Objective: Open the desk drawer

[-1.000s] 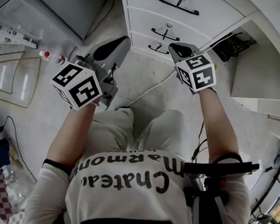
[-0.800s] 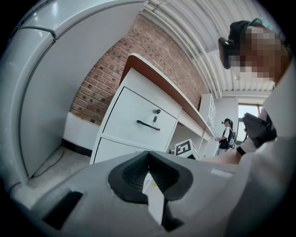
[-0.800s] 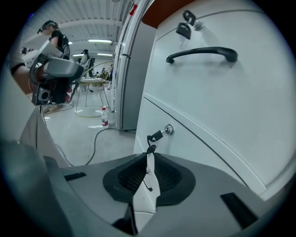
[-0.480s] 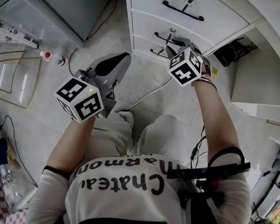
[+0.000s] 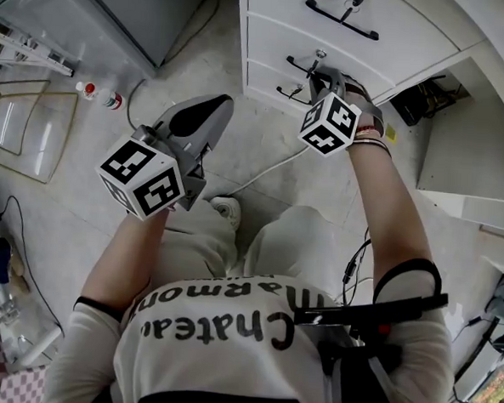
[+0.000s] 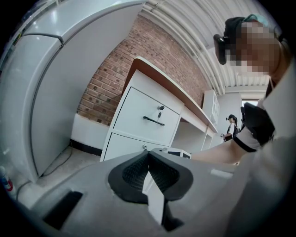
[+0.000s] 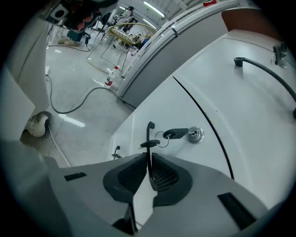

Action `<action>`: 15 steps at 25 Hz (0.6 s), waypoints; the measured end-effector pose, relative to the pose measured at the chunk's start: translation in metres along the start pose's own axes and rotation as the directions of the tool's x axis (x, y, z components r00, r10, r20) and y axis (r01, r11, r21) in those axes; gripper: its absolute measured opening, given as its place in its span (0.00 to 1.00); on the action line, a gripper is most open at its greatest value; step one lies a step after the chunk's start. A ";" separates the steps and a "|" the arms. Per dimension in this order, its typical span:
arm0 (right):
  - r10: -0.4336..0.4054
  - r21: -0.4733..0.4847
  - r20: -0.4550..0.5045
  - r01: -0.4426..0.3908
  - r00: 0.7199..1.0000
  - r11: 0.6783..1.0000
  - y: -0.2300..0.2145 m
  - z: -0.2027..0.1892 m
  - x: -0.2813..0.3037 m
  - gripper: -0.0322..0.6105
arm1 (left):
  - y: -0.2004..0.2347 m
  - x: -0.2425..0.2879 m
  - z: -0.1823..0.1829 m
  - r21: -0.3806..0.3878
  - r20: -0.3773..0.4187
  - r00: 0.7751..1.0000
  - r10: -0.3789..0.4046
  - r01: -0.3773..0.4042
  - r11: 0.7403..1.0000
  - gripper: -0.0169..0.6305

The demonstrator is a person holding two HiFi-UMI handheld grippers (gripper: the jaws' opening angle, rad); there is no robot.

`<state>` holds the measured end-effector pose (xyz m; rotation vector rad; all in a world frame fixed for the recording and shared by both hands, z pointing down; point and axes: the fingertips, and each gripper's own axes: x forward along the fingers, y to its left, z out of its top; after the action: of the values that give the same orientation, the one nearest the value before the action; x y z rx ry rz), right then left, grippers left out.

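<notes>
A white drawer unit [image 5: 390, 34] stands under the desk, with three drawer fronts and black handles. My right gripper [image 5: 322, 75] is pressed up to the middle drawer. Its jaws are shut on that drawer's thin black handle [image 7: 149, 132], which runs up between the pads. Just right of the handle, a key [image 7: 177, 134] sits in the lock [image 7: 197, 134] with a ring hanging from it. The top drawer's handle [image 5: 341, 19] is untouched. My left gripper [image 5: 213, 107] hangs over the floor, left of the unit, shut on nothing. The drawers [image 6: 144, 115] lie ahead of the left gripper.
A white cable [image 5: 267, 167] crosses the floor between the grippers. Two small bottles [image 5: 101, 97] and a wire rack [image 5: 26, 131] lie at the left, next to a grey cabinet [image 5: 136, 10]. The person's shoe [image 5: 226, 208] is below. The open knee space of the desk [image 5: 461, 124] is at the right.
My right gripper has moved forward to the drawer unit and now grips the middle handle. The left gripper has stayed nearly where it was.
</notes>
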<state>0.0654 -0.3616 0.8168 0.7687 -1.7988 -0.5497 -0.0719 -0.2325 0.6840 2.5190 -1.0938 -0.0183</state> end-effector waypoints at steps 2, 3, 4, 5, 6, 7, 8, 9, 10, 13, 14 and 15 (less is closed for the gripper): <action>-0.022 -0.013 -0.023 0.022 0.999 1.000 -0.002 -0.001 0.001 0.11 | 0.000 -0.002 0.003 0.015 -0.002 1.000 0.006 -0.006 1.000 0.05; -0.030 -0.021 -0.029 0.029 0.999 0.999 -0.003 -0.001 0.001 0.11 | 0.000 -0.004 0.005 0.008 0.002 1.000 0.014 -0.014 1.000 0.05; -0.035 -0.028 -0.032 0.034 0.999 0.999 -0.003 -0.001 0.001 0.10 | 0.001 -0.007 0.008 -0.005 0.010 1.000 0.023 -0.023 1.000 0.05; -0.038 -0.027 -0.033 0.037 0.999 0.999 -0.002 -0.001 0.001 0.10 | 0.002 -0.009 0.011 -0.020 0.020 0.999 0.031 -0.030 0.999 0.05; -0.039 -0.019 -0.033 0.039 0.999 0.999 -0.002 -0.001 0.001 0.10 | 0.002 -0.011 0.013 -0.031 0.031 0.999 0.036 -0.035 0.999 0.05; -0.039 -0.006 -0.035 0.039 0.999 0.999 -0.002 -0.001 0.001 0.10 | 0.001 -0.012 0.015 -0.037 0.041 0.998 0.038 -0.037 0.999 0.05; -0.039 0.006 -0.038 0.039 0.999 0.999 -0.002 -0.002 0.001 0.10 | -0.002 -0.013 0.016 -0.039 0.049 0.998 0.038 -0.036 0.999 0.05; -0.040 0.016 -0.042 0.040 0.998 0.999 -0.002 -0.002 0.000 0.10 | -0.004 -0.014 0.016 -0.036 0.053 0.998 0.037 -0.035 0.999 0.05; -0.041 0.025 -0.045 0.042 0.998 0.999 -0.002 -0.002 0.000 0.10 | -0.007 -0.014 0.015 -0.030 0.053 0.998 0.034 -0.033 0.999 0.05; -0.048 0.041 -0.051 0.050 0.998 0.998 -0.001 0.000 -0.002 0.10 | -0.015 -0.015 0.012 -0.016 0.047 0.999 0.020 -0.019 1.000 0.05; -0.050 0.044 -0.051 0.052 0.997 0.998 -0.001 0.001 -0.003 0.10 | -0.017 -0.016 0.012 -0.018 0.047 0.999 0.015 -0.014 1.000 0.05; -0.052 0.048 -0.048 0.054 0.997 0.997 0.001 0.002 -0.005 0.10 | -0.018 -0.017 0.012 -0.020 0.050 0.999 0.012 -0.011 1.000 0.05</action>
<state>0.0647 -0.3572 0.8135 0.8586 -1.7580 -0.5194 -0.0731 -0.2141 0.6643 2.5067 -1.1221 -0.0887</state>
